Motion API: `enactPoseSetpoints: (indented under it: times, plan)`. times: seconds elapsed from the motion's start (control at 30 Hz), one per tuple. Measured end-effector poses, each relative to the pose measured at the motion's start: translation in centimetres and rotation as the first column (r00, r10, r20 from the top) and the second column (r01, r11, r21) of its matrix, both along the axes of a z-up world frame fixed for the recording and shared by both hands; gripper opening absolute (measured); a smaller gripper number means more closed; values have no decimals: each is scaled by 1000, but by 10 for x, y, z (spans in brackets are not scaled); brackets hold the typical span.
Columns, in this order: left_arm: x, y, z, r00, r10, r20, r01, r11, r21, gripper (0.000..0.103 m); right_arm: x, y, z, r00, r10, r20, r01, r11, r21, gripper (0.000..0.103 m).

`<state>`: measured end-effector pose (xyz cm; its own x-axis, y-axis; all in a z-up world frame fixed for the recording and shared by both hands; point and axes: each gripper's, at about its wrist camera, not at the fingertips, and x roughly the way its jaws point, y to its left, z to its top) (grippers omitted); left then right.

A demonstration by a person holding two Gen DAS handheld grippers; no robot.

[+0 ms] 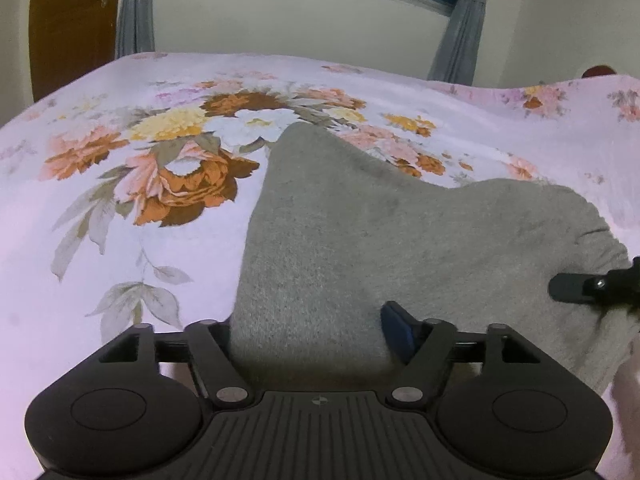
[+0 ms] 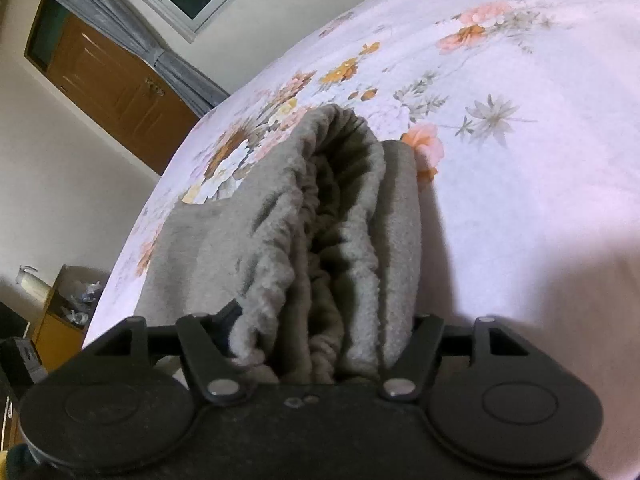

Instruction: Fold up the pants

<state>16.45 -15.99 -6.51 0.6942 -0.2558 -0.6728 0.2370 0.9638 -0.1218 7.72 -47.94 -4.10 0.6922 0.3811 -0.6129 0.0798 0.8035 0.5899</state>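
Mid-fold, both the left gripper (image 1: 316, 344) and right gripper (image 2: 316, 344) pinch the grey fleece pants (image 1: 360, 240), which next need laying forward onto the floral bedsheet (image 1: 120, 260).

Pants (image 1: 360, 240) plain grey, fuzzy knit, darker olive-grey inside the gathered waistband (image 2: 340, 208) ahead of the right jaws. Bedsheet (image 1: 120, 260) pale pink-lilac, floral print: orange, peach, yellow, white blooms, grey-green leaves. Left gripper (image 1: 316, 344) black, one blue pad (image 1: 396, 332). Right gripper (image 2: 320, 344) black, silver pivot pins. Door (image 1: 72, 20) brown wood. Curtains (image 1: 460, 40) grey-blue. Walls cream.
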Motion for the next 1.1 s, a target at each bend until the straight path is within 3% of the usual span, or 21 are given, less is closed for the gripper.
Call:
enactPoseSetpoints:
  times: [0.17,0.27,0.43,0.57,0.7,0.87,1.1]
  plan:
    - [-9,6,17,1000,24,7,-24,999,41,74,-15,2,25,998,-60,21,61,997,-48,84]
    - [-18,12,30,999,40,25,-41,998,48,74,-27,5,42,996,-76,45,80,991,-102,87]
    - [-39,10,57,999,22,49,-25,998,58,74,-51,27,82,982,-69,175,114,959,-260,86]
    - [-60,-3,63,999,-21,38,19,999,35,74,-60,60,99,976,16,219,69,925,-374,73]
    - [-69,-12,43,1000,-18,-3,18,998,56,74,-62,90,87,983,75,166,13,879,-477,55]
    - [-74,-16,24,1000,-20,8,20,996,83,76,-65,99,53,992,82,94,-14,826,-564,54]
    - [-68,-23,21,1000,-9,-8,10,994,105,83,-59,104,30,995,68,80,-5,790,-613,55]
